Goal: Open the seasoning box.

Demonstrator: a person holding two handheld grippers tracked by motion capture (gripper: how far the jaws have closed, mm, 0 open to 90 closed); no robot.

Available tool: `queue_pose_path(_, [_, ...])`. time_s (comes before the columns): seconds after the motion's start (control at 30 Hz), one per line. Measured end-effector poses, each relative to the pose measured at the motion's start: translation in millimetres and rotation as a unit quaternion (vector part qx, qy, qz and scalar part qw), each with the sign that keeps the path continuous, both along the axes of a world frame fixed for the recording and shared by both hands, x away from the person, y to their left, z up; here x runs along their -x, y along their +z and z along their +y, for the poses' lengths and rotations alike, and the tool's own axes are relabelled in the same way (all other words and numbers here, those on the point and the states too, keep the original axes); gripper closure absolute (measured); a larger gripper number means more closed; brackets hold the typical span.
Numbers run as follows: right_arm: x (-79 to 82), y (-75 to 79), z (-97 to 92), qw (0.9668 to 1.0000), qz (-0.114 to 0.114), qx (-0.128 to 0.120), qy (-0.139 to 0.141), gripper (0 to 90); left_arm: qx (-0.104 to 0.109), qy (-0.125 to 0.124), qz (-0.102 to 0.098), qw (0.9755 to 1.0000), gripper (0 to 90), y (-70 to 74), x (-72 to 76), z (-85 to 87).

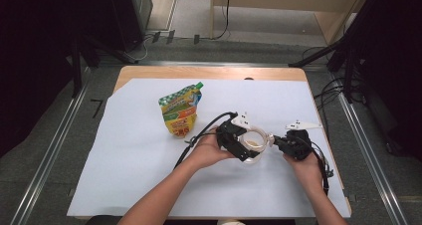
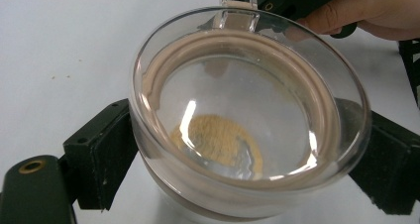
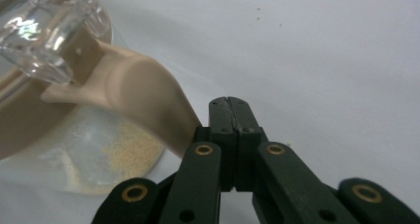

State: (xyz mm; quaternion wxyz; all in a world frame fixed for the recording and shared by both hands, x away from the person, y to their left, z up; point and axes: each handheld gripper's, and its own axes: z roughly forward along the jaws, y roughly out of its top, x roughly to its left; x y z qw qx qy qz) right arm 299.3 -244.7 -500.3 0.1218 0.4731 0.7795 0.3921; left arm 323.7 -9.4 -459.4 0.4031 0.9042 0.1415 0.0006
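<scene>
Near the front middle of the white sheet point(image 1: 129, 150) on the table, the high view shows a clear round container point(image 1: 254, 144) held between the two hands, the left gripper point(image 1: 238, 143) clamped across its body so it cannot turn, the right gripper point(image 1: 281, 143) meeting its side; a green and yellow pouch point(image 1: 180, 110) lies well apart, up and to the left, out of the way. From the left gripper view, the jaws press on opposite sides of the lidded container point(image 2: 247, 120), its clear latch tab point(image 2: 238, 6) facing away and a little tan powder point(image 2: 218, 140) at the bottom. From the right gripper view, the jaws are pressed together, tips beside the beige seal tab point(image 3: 143, 105) under the latch point(image 3: 44, 33), probably to pry it up; whether they pinch the tab I cannot tell.
</scene>
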Motion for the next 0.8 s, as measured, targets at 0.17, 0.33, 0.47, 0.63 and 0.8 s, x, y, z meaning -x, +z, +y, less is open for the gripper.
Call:
queue_pose_path(0.17, [-0.2, 0.1, -0.3, 1.0, 0.002, -0.001, 0.001, 90.0, 0.01, 0.0, 0.0, 0.9999, 9.4, 4.5, -0.6, 1.4])
queue_pose_path(0.33, [-0.3, 0.0, -0.5, 1.0, 0.002, -0.001, 0.003, 90.0, 0.013, 0.001, -0.007, 0.9999, 9.4, 9.1, 0.3, 1.1])
queue_pose_path(0.47, [-0.1, 0.3, -0.5, 1.0, 0.002, -0.002, 0.004, 90.0, 0.02, 0.0, -0.016, 0.9997, 9.5, 15.7, 1.3, 0.9])
queue_pose_path(0.63, [-0.1, 0.5, -1.0, 1.0, 0.002, -0.003, 0.006, 90.0, 0.008, 0.0, -0.014, 0.9999, 9.5, 19.6, 1.3, -0.9])
queue_pose_path(0.8, [0.2, 1.5, -1.5, 1.0, -0.001, -0.007, 0.007, 90.0, 0.01, -0.003, -0.014, 0.9998, 9.5, 25.0, 0.5, -3.3])
